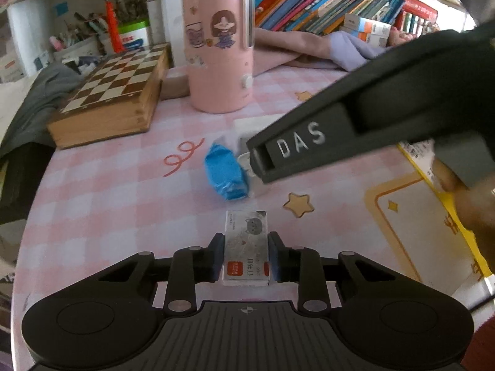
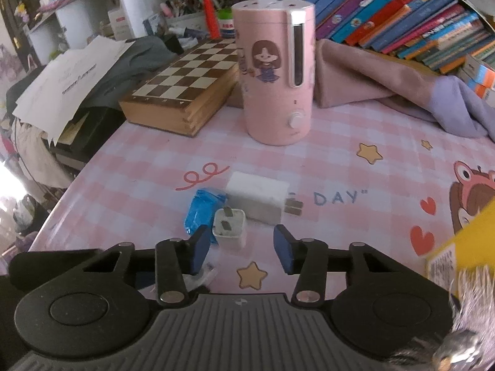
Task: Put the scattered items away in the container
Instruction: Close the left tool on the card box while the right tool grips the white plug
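Pink checked tablecloth, cluttered desk. Left gripper clamped on staple box, long axis along fingers. Right gripper jaws apart, small white charger just ahead, nearer left pad. Yellow container at right.

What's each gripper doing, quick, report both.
Left gripper: shut on the staples box.
Right gripper: open, holding nothing; small white charger sits between its fingers.

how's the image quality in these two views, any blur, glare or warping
Left wrist view: fisheye bends the table edge, the right gripper is slightly motion-blurred, the staple box is sharp. Right wrist view: blown-out glare at the left edge, smeared yellow container, crisp small charger.
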Tool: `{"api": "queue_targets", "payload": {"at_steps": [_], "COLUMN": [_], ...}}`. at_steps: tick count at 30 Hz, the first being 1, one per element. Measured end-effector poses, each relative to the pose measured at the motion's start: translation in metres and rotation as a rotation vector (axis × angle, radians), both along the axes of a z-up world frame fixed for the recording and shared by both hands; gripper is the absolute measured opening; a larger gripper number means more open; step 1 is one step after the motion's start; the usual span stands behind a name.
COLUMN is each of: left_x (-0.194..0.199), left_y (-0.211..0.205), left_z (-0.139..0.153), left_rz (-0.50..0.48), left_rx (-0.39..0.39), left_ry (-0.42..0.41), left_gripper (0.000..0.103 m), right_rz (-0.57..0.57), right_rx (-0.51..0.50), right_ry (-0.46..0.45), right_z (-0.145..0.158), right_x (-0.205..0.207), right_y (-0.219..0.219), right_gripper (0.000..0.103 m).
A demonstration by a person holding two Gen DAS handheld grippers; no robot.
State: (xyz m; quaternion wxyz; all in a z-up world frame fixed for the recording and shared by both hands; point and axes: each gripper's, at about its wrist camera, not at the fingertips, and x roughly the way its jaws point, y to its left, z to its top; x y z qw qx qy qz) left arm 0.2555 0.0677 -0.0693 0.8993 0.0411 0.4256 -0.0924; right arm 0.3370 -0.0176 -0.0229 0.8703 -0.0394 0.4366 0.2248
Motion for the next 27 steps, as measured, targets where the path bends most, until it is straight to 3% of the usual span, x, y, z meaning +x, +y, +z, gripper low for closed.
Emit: {"api": "queue_targets", "payload": {"at_steps": [11, 18, 27], "left_x": [-0.017, -0.019, -0.022], "left_y": [0.026, 0.026, 0.018], "left_z": [0.004, 0.004, 0.028], "left_rz": [0.111, 0.116, 0.090], "left_rx": [-0.016, -0.016, -0.055], "left_ry": [0.023, 0.025, -0.027], "left_gripper": [0.028, 0.028, 0.028], "right_rz": [-0.001, 0.007, 0.005], "right_rx": [-0.026, -0.037, -0.014], "right_ry": [0.025, 0.033, 0.001], "right_z": [-0.019, -0.031, -0.016], "right_x": [0.016, 0.018, 0.008], "right_y": [0.016, 0.019, 0.006], "right_gripper": [0.029, 0.025, 0.024]}}
